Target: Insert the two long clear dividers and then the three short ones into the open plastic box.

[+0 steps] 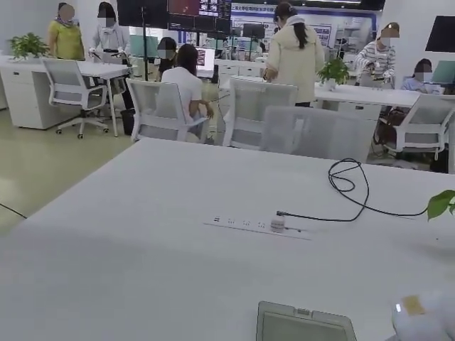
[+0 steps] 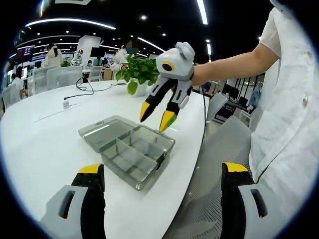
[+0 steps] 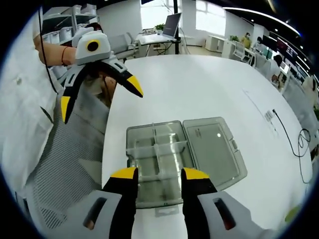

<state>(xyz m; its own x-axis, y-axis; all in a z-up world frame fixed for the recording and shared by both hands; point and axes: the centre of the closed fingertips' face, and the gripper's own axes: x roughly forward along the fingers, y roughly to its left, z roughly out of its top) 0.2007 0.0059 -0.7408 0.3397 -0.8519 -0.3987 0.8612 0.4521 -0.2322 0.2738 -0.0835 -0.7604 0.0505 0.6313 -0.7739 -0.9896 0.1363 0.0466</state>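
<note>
Two grippers hang near the clear plastic box (image 2: 130, 175), which sits open close to the edge of the white table (image 1: 142, 234), with its lid (image 3: 213, 149) folded out flat on the side of the box away from that edge. Clear dividers (image 3: 155, 147) already stand inside the box: a long strip runs along its length and shorter pieces cross it, splitting the box into compartments, though I cannot count the pieces. The right gripper (image 2: 156, 116) is poised just above the box with its yellow-tipped jaws pointing down at the rim, a little apart and holding nothing. The left gripper (image 3: 99, 98) is raised off to the table-edge side of the box, well clear of it, with its jaws spread wide and empty; one jaw is over the table and the other over a grey mesh chair (image 3: 75, 164) beside it. Beyond the box, farther across the table, are a leafy potted plant (image 2: 139, 69), a flush power strip (image 1: 249, 224) and a looping black cable (image 1: 355, 188).
</note>
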